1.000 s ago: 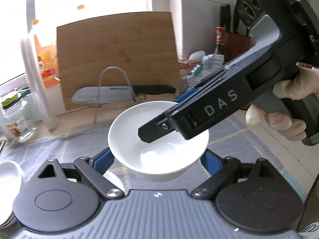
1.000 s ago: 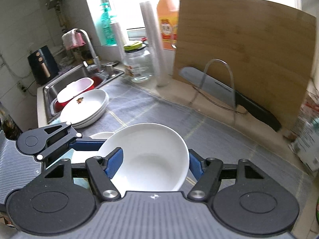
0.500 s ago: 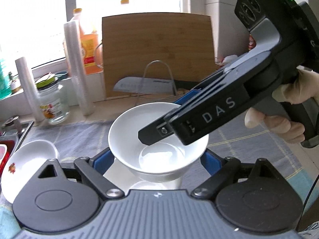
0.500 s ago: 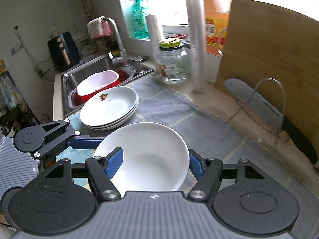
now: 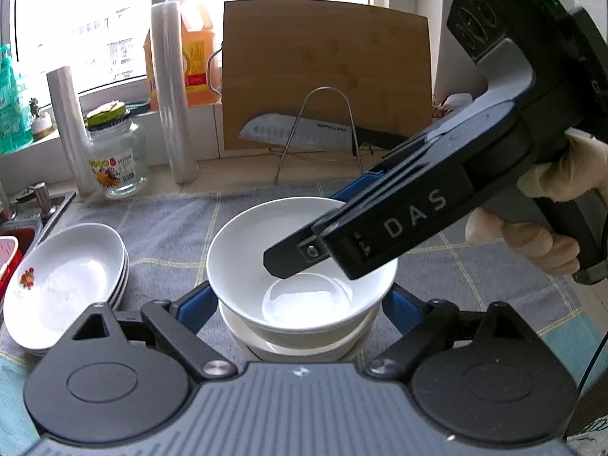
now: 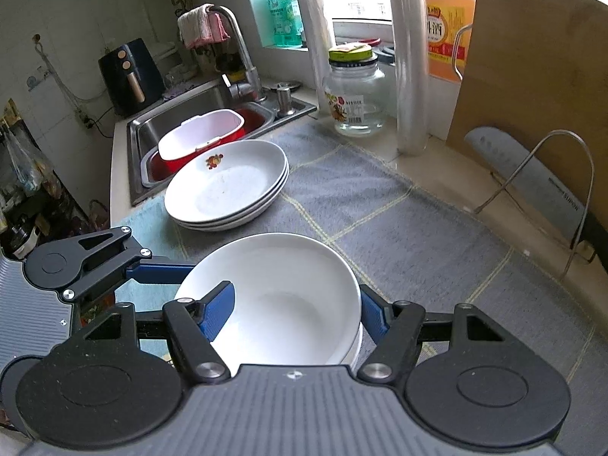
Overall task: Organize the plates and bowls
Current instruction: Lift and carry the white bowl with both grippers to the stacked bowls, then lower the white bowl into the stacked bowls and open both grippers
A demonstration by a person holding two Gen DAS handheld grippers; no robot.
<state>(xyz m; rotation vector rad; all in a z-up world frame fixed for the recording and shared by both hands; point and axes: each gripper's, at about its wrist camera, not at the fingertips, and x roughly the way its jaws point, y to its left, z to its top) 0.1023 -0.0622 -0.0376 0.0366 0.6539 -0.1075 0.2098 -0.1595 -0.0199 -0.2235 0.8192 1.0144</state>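
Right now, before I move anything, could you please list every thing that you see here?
cloth: 1, grey, over the counter
bowls: 2, white, nested, between the left claw's fingers
plates: 3, white, stacked on the cloth near the sink
cutting board: 1, wooden, upright at the back
knife: 1, grey blade, before the board
film rolls: 2, clear, upright
jar: 1, clear, beside the film rolls
left claw: 1, black-blue, shut on the bowls
right claw: 1, black-blue, one finger inside the top bowl
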